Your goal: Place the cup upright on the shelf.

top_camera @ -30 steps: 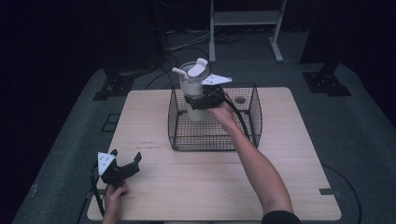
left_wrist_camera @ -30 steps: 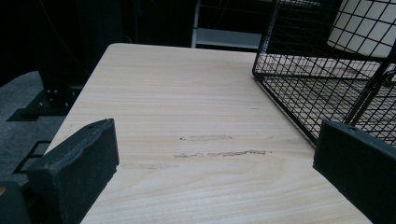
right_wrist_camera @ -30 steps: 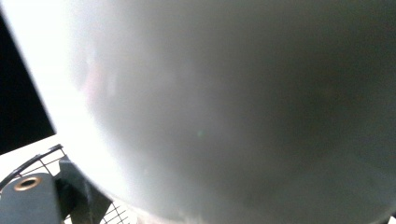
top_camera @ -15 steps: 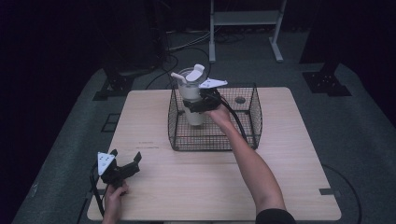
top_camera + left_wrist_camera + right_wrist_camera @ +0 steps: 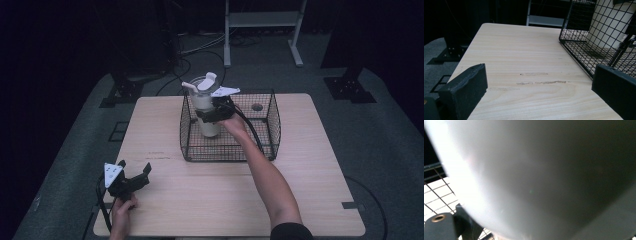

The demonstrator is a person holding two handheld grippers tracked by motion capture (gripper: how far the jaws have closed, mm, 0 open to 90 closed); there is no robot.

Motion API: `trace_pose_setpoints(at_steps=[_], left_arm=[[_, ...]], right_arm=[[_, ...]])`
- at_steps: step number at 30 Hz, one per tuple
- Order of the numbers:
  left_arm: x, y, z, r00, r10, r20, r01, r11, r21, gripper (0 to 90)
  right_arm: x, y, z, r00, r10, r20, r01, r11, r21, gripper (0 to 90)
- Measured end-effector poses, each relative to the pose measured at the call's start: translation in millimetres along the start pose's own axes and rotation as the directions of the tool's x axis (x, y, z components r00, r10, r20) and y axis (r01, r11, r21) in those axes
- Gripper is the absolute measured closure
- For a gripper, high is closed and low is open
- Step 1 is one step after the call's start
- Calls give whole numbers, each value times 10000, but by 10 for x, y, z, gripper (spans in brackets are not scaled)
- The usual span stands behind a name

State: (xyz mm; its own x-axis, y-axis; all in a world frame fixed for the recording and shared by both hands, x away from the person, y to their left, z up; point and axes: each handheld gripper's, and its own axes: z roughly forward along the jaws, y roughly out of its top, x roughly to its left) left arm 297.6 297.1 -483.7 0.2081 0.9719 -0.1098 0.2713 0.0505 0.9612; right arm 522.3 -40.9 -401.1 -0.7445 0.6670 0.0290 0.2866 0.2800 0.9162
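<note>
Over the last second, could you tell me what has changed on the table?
The right hand-held gripper, clamped on the white plastic pitcher, raised it slightly inside the black wire basket. The left hand-held gripper stayed open near the table's front corner.

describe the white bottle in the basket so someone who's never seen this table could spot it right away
On the wooden table a black wire basket sits toward the far edge. At its left end is the white bottle, gripped by the right gripper; its pale lid and spout rise above the rim.
</note>
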Motion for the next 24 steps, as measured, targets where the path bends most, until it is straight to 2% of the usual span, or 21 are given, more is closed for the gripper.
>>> trace_pose_setpoints(at_steps=[20,24], left_arm=[[0,0,-1,10000,-43,9,43,10000,1,0],[1,0,-2,10000,-45,15,45,10000,-2,0]], right_arm=[[-26,-85,100,10000,-40,-32,42,9982,599,88],[-5,-90,119,9994,-334,-75,339,9969,714,88]])
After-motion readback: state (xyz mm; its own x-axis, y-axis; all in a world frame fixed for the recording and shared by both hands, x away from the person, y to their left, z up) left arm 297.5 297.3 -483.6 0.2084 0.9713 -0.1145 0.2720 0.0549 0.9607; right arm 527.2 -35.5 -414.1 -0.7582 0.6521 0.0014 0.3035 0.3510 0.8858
